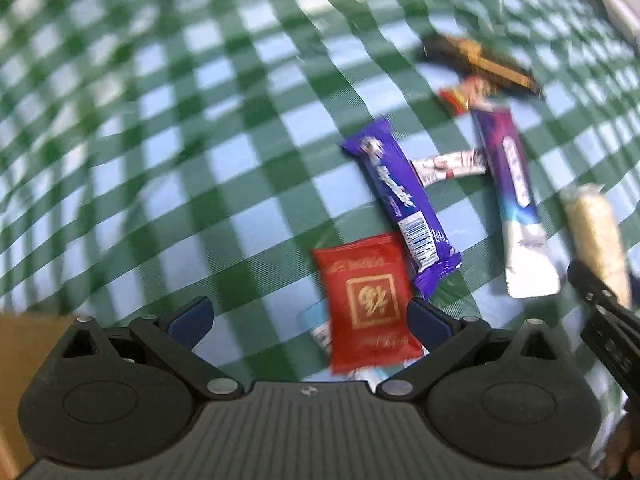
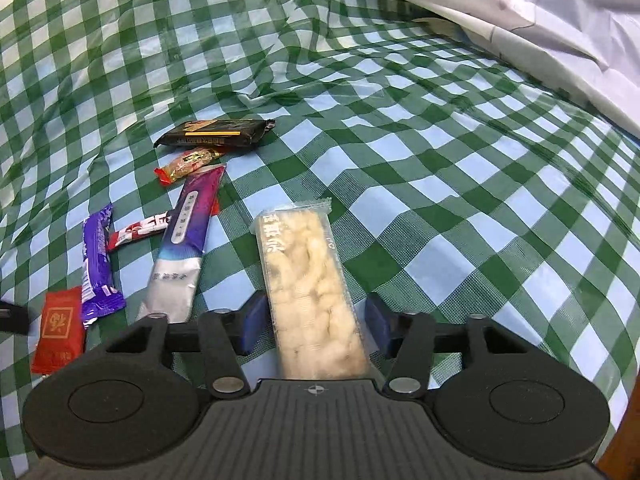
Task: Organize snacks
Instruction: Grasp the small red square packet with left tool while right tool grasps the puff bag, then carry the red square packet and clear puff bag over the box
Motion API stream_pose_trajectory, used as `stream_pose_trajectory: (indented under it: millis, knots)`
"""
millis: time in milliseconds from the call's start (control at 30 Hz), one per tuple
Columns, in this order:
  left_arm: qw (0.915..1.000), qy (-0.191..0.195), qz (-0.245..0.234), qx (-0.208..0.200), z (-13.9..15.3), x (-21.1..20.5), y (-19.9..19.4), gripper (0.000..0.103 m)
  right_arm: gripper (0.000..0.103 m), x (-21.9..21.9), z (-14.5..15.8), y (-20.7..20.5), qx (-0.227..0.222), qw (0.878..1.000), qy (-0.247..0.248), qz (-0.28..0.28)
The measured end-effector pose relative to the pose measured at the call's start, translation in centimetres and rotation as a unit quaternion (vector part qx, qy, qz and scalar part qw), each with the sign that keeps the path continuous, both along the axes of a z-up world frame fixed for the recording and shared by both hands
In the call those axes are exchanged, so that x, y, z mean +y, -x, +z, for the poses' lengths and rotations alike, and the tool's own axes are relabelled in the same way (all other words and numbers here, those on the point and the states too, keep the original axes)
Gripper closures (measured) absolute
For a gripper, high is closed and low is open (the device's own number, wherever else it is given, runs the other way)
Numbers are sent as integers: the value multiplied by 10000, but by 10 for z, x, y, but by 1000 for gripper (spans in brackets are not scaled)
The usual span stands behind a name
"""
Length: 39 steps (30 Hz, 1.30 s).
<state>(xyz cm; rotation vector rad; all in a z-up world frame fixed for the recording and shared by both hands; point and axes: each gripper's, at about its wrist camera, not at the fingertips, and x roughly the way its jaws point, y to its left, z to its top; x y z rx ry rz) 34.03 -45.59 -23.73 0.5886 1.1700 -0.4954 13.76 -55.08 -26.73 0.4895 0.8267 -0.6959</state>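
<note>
**Two tongs come down over a scatter of snacks**

Left wrist view: the left tongs (image 1: pixel 308 318) stand open, pads clear of the red square sachet with a gold emblem (image 1: pixel 366 304) that lies between them on the green-and-white checked plastic cloth (image 1: pixel 200 160) covering the tabletop. The sachet looks light, flat and glossy, so I judge it slippery; it is best pinched across its short width near the middle. Beside it lie a purple chocolate bar wrapper (image 1: pixel 400 196), a small white-and-red candy (image 1: pixel 448 166) and a long purple-to-silver stick pack (image 1: pixel 514 200). Further off are a red-and-gold candy (image 1: pixel 460 98) and a dark flat packet with a gold stripe (image 1: pixel 476 62). The picture is blurred, so print is unreadable. At the right edge the other tool (image 1: pixel 608 320) intrudes.

Right wrist view: sharper. The right tongs (image 2: pixel 314 326) straddle a clear pack of pale puffed rice bar (image 2: pixel 312 292), with a gap at each pad, so nothing is gripped yet. The bar is probably stiff but crumbly; moderate pressure on its long sides suits it. Only this view shows a crumpled white plastic bag (image 2: pixel 540 20) toward the far right corner, and the cloth's wrinkles.
</note>
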Motion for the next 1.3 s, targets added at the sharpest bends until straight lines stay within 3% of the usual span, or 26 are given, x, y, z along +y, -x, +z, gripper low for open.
stream_pose_trajectory:
  millis: [67, 200, 267, 300, 333, 367, 567, 733, 1133, 1300]
  knots:
    - [10000, -1, -12, 33, -10, -6, -7, 0, 23, 0, -2, -6, 55, 9999, 36, 122]
    - [9990, 150, 263, 336, -19, -6, -19, 0, 19, 7, -2, -10, 182, 9992, 244, 265]
    - [9987, 304, 276, 310, -18, -4, -20, 9, 20, 10, -4, -12, 235, 9984, 401, 326]
    - [9982, 429, 230, 346, -16, -3, -21, 28, 23, 12, -4, -12, 248, 9979, 476, 357]
    - [9977, 548, 227, 337, -10, -2, -20, 51, 41, 14, -3, -10, 219, 9974, 560, 399]
    - [9975, 598, 237, 289, -5, -1, -19, 54, 63, 16, -1, -9, 197, 9970, 607, 434]
    - [9950, 891, 394, 221, 29, 18, -13, 56, 65, 17, 15, -1, 109, 9987, 306, 383]
    - [9921, 1158, 473, 41, 77, 45, 14, 56, 65, 30, 52, 11, -221, 9980, 377, 447]
    - [9835, 1614, 688, -437, 178, 176, 153, 56, 65, 120, 158, 75, -919, 9887, -78, 1182]
    - [9824, 1273, 1041, -882, 198, 239, 212, 56, 65, 176, 192, 114, -1055, 9792, -368, 1696]
